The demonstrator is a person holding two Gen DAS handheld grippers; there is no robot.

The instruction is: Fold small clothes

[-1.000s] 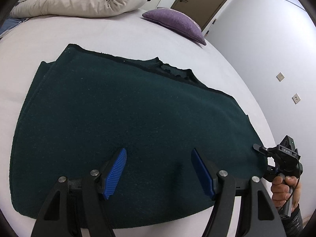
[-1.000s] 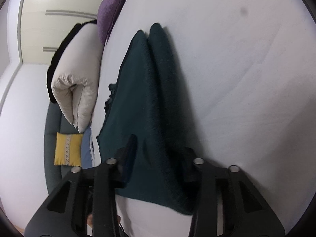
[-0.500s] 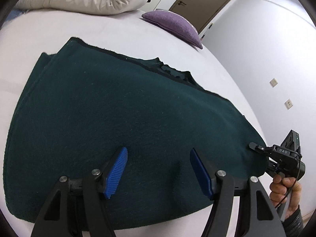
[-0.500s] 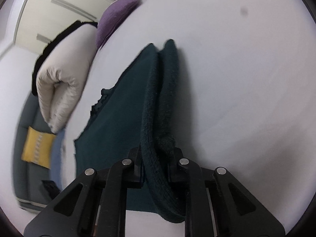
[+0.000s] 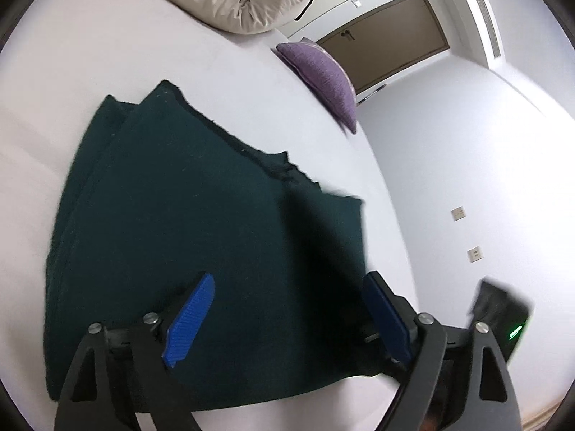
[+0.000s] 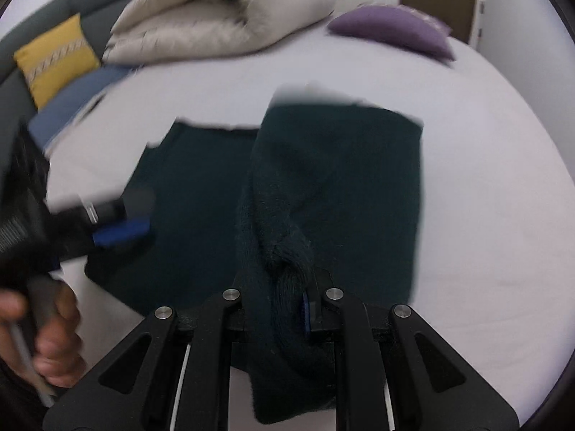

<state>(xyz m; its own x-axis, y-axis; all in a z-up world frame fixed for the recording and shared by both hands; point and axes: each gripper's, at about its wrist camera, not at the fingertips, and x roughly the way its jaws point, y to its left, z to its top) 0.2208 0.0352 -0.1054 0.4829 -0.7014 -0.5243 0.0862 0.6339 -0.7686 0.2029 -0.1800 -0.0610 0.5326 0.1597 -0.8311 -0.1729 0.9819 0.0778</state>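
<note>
Now, change: the right tongs (image 6: 284,287), which half a second ago had just clamped the edge of the dark green garment (image 5: 187,237), have swung that side up and over toward the left tongs (image 5: 284,319).
Meaning: likely a fold across the middle has begun.
Right tongs: pinching a bunched roll of garment.
Left tongs: spread wide, gripping nothing.
Garment: flat on the white bed (image 5: 107,54) beneath the left tongs; the lifted flap hangs ahead of the right.

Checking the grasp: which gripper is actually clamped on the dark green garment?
The right gripper, shut on the dark green garment; the left gripper hangs open above it.
</note>
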